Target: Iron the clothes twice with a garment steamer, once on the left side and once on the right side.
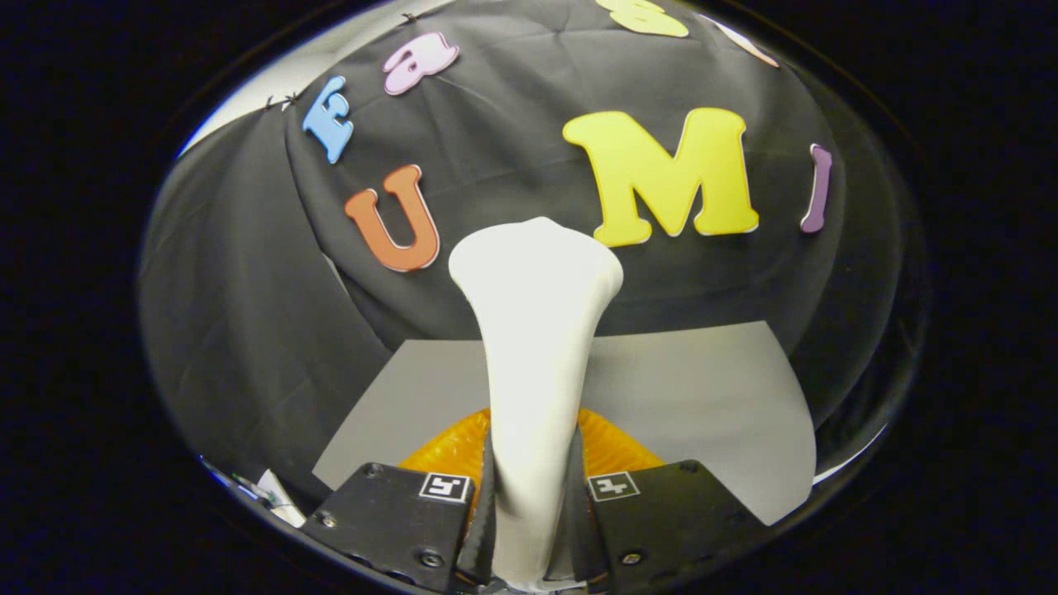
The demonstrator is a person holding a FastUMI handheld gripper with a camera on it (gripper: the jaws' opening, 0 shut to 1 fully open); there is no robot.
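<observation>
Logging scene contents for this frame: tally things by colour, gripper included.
White: 1, the garment steamer, held between the fingers of the gripper, both pressing on it
Orange: 1, the ribbed orange item behind the steamer's base
Grey: 1, the grey tabletop
Gripper: 1
Total: 4

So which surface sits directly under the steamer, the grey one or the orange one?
The orange ribbed piece; the grey sheet lies beneath and beyond. The gripper clamps the white steamer.
</observation>
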